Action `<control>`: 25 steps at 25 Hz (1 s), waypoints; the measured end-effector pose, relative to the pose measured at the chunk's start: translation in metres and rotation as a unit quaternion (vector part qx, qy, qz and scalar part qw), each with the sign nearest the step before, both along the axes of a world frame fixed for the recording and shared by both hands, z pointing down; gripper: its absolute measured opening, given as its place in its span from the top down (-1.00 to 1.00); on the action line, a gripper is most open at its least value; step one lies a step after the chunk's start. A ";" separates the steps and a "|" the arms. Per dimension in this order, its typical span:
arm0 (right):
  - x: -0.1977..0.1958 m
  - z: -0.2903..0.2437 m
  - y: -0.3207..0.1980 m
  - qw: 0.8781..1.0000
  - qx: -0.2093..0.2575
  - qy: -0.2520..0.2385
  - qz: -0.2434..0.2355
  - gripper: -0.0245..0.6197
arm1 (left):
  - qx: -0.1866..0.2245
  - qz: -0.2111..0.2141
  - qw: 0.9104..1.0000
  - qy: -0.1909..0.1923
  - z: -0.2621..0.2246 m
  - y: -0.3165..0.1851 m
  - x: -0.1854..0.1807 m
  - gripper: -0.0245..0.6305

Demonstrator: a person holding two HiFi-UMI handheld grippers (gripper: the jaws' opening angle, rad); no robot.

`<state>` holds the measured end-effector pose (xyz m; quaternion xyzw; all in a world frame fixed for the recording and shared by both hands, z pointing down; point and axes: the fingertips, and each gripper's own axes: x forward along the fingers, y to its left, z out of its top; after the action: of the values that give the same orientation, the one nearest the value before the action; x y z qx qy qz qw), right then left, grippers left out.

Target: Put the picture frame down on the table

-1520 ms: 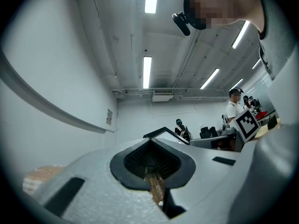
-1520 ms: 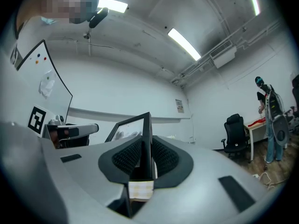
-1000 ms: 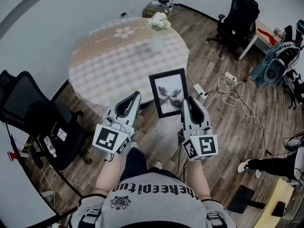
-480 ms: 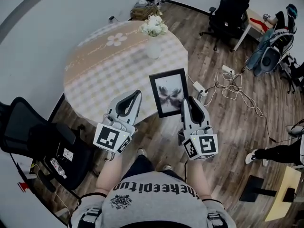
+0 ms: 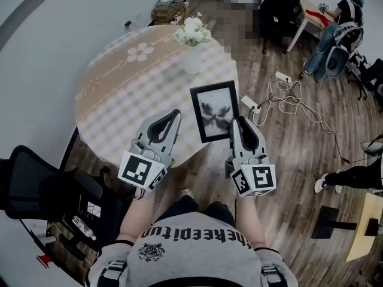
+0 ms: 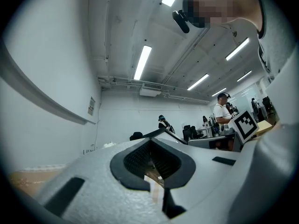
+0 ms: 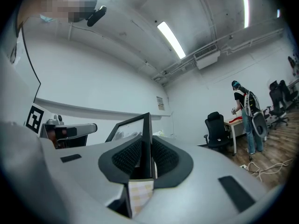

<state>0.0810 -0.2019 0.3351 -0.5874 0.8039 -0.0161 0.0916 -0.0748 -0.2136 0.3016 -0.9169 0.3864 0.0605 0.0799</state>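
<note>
Frame (image 5: 213, 110), a thin black rectangle around a grey print, is over the edge of the round, check-clothed table (image 5: 119, 82), its lower right edge clamped between the right gripper's (image 5: 237, 121) ribbed dark pads. The left gripper's (image 5: 175, 113) bowed jaws meet at the tips, empty.

Round table (image 5: 119, 106), covered by a checked cloth (image 5: 149, 94). One vase (image 5: 191, 63) of white flowers (image 5: 192, 31) stands near its far edge; a daisy motif (image 5: 139, 52) lies left of the vase.
</note>
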 end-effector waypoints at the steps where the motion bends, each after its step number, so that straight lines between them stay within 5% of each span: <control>1: -0.001 0.001 -0.001 1.000 -0.002 -0.001 0.004 0.70 | -0.001 0.003 1.000 0.000 0.001 -0.002 -0.002 0.88; 25: -0.024 0.074 -0.098 0.995 -0.101 0.002 0.023 0.70 | -0.043 0.018 0.999 0.018 0.036 -0.098 -0.020 0.88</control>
<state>0.0575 -0.3001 0.4087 -0.6121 0.7845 -0.0944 0.0307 -0.0947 -0.3116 0.3377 -0.9251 0.3733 0.0617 0.0322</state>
